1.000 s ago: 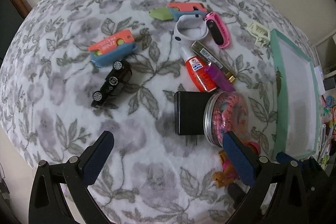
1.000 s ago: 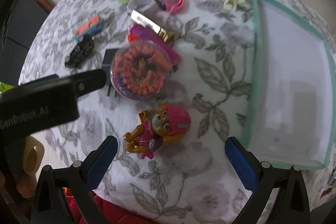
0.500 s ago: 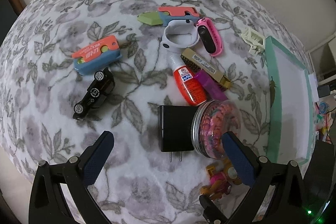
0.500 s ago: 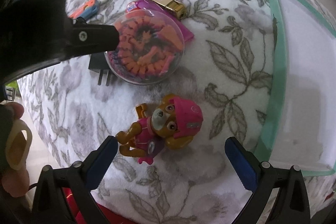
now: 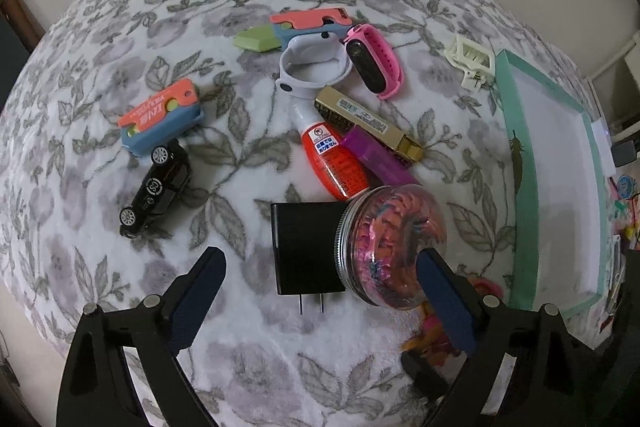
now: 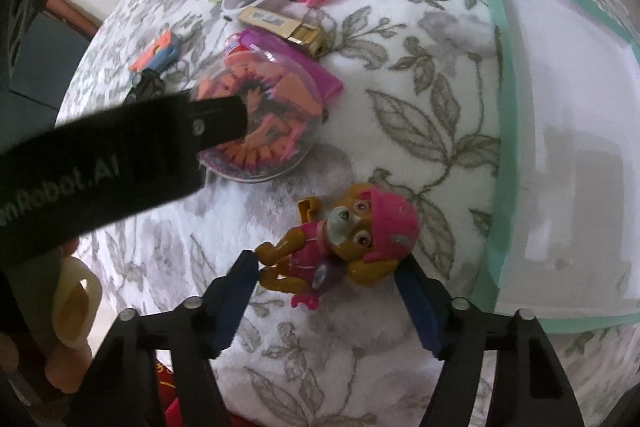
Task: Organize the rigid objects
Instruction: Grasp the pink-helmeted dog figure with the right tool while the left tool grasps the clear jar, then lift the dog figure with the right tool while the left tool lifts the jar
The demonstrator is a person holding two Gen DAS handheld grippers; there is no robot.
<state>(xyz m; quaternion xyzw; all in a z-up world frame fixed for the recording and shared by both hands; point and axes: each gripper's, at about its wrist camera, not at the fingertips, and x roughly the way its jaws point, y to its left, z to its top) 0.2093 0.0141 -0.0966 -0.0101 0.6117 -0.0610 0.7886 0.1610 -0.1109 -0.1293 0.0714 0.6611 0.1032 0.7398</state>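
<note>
right tool (image 6: 326, 297) closing around 1 pup figure (image 6: 340, 243) | left tool (image 5: 320, 297) spread | 1 jar (image 5: 390, 247)

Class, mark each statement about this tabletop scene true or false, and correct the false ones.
1. The puppy figure lies between the right gripper fingers. True.
2. The green-rimmed tray holds the toy car. False: the black toy car lies on the floral cloth.
3. The black charger touches the clear jar. True.
4. The pink band lies inside the jar. False: it lies on the cloth by the white band.
</note>
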